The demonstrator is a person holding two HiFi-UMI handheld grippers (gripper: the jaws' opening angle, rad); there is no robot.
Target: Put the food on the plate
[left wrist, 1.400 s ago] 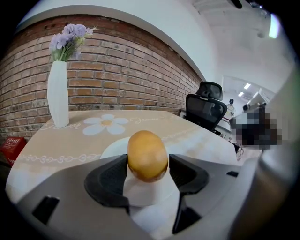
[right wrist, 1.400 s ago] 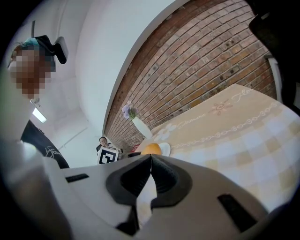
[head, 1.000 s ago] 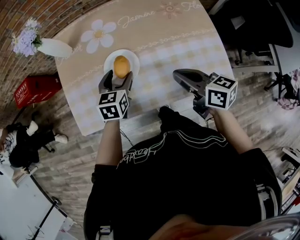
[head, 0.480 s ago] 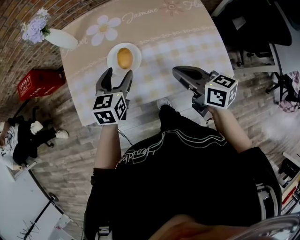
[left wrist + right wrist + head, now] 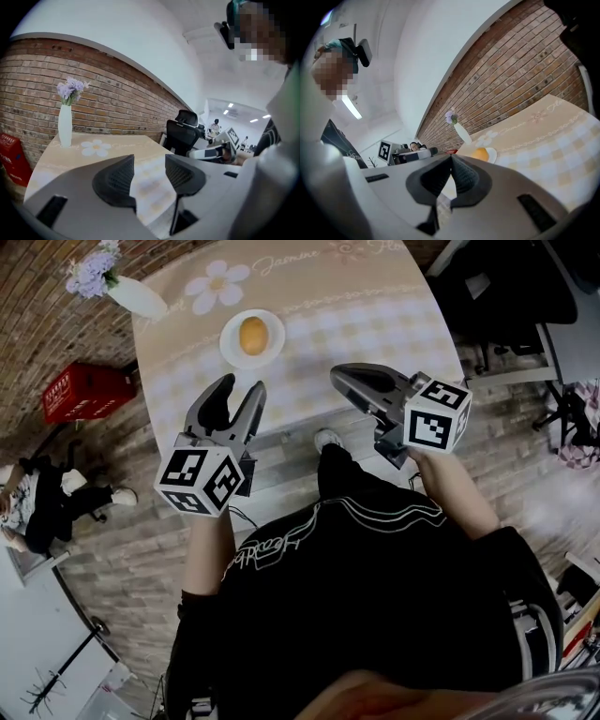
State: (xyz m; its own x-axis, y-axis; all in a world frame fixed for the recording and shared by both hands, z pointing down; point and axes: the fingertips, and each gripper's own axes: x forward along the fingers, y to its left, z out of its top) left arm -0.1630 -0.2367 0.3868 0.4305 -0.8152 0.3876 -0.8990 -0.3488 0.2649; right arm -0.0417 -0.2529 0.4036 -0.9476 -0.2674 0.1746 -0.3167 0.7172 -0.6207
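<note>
An orange-yellow piece of food (image 5: pixel 252 335) lies on a small white plate (image 5: pixel 270 351) on the beige flowered table; in the right gripper view the same food (image 5: pixel 479 154) and plate (image 5: pixel 491 153) show beyond the jaws. My left gripper (image 5: pixel 240 390) is drawn back from the table's near edge, lifted, its jaws closing with nothing between them (image 5: pixel 149 172). My right gripper (image 5: pixel 336 374) hovers at the near edge, right of the plate, jaws together and empty (image 5: pixel 451 161).
A white vase of purple flowers (image 5: pixel 122 289) stands at the table's far left corner (image 5: pixel 65 123). A red crate (image 5: pixel 80 390) sits on the floor to the left, black office chairs (image 5: pixel 506 292) to the right. A person sits on the floor at far left (image 5: pixel 37 507).
My left gripper has pulled back from the plate toward me and lifted, leaving the food on the plate. The right gripper has hardly moved.
</note>
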